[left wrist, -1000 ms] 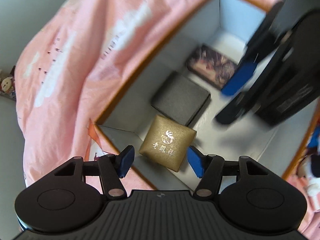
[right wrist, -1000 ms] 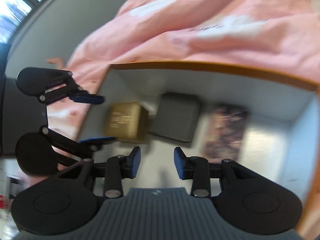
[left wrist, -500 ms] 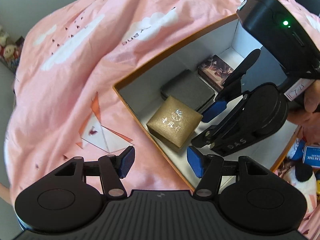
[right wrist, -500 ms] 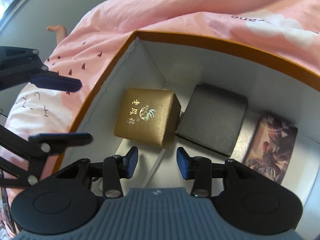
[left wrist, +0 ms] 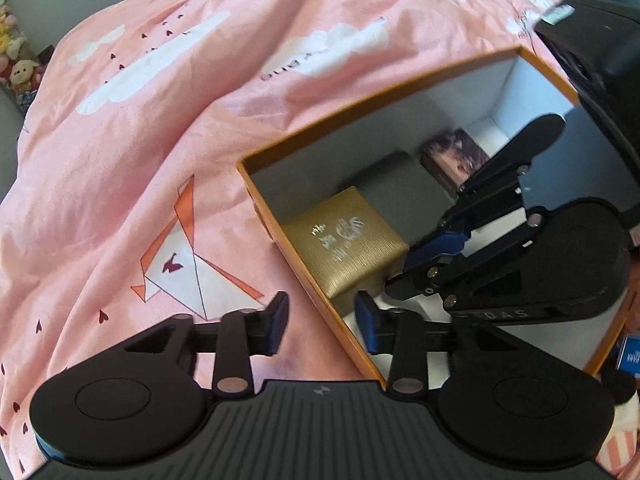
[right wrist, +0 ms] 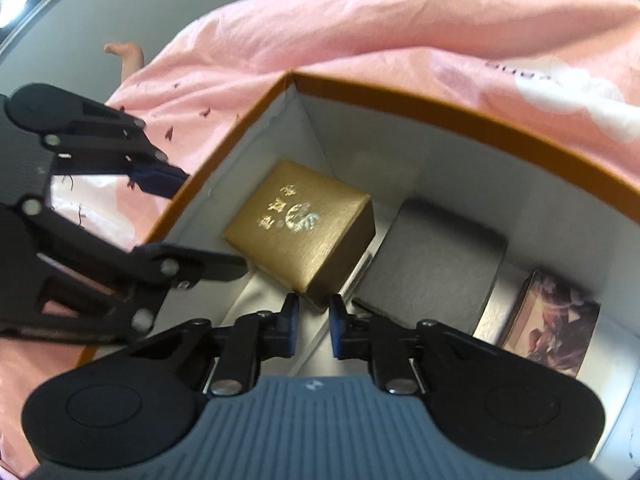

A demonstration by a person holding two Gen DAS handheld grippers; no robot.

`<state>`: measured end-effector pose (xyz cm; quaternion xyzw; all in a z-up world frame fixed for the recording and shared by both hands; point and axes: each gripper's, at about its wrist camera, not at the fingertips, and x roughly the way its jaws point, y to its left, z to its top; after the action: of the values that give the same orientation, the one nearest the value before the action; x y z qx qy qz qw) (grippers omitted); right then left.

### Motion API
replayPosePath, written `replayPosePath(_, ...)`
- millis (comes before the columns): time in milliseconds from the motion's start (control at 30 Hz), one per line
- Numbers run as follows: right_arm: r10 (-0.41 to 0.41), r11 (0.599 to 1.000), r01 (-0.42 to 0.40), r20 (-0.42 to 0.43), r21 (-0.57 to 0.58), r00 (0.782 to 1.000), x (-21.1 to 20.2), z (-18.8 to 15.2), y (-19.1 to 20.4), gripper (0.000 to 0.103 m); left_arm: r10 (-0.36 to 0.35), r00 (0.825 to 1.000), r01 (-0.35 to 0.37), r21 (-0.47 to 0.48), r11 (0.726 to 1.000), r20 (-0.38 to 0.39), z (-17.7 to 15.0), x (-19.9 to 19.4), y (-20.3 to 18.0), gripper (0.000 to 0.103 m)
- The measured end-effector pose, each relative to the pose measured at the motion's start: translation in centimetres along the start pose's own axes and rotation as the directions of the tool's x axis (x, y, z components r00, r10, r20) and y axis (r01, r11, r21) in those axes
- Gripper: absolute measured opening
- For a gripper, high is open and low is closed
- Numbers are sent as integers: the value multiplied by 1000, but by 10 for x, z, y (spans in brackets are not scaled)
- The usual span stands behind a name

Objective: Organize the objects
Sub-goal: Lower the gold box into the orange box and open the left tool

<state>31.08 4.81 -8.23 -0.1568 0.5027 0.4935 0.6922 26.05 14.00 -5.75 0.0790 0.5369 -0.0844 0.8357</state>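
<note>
The right gripper (right wrist: pixel 311 322) reaches down inside the orange-rimmed box (right wrist: pixel 460 118), its blue-padded jaws narrowed to a small gap with nothing between them, the tips just short of the near corner of the gold box (right wrist: pixel 298 230). Whether they touch that corner cannot be told. The left gripper (left wrist: pixel 322 322) straddles the near wall of the same container, jaws spread wide and empty, one finger over the pink duvet (left wrist: pixel 160 120) and the other over the interior.

Three items already lie inside the container, in a row along its floor: the gold box at the corner end, the grey case (right wrist: pixel 434 256) touching or just beside it, and a flat patterned pack (right wrist: pixel 554 322) at the far end. The gold box sits skewed to the walls and appears slightly tilted, so the remaining work is probably to square it up; a blue packet (left wrist: pixel 630 354) outside the rim may still need packing.

The gold box is a rigid cube with a brushed metallic finish and foil lettering. The grey case looks matte and soft-cornered. The container is stiff card, white inside. The duvet is soft, rumpled cotton.
</note>
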Motion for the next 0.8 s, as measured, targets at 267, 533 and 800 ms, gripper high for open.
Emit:
replayPosePath(267,-2,999,-1,65,45,998,-14,15,-6,13,26,999,-24,-49,999,36,13,-4,10,39)
replayPosePath(533,-26,996,12,155,88,988,-27,14,-7,10,42,998,-36,-119,992,46,21,1,19,35)
replayPosePath(800,-61,991,36,199,127,978,-27,28,-13,10,69,996,-59,-165,984,55,27,6,25,35)
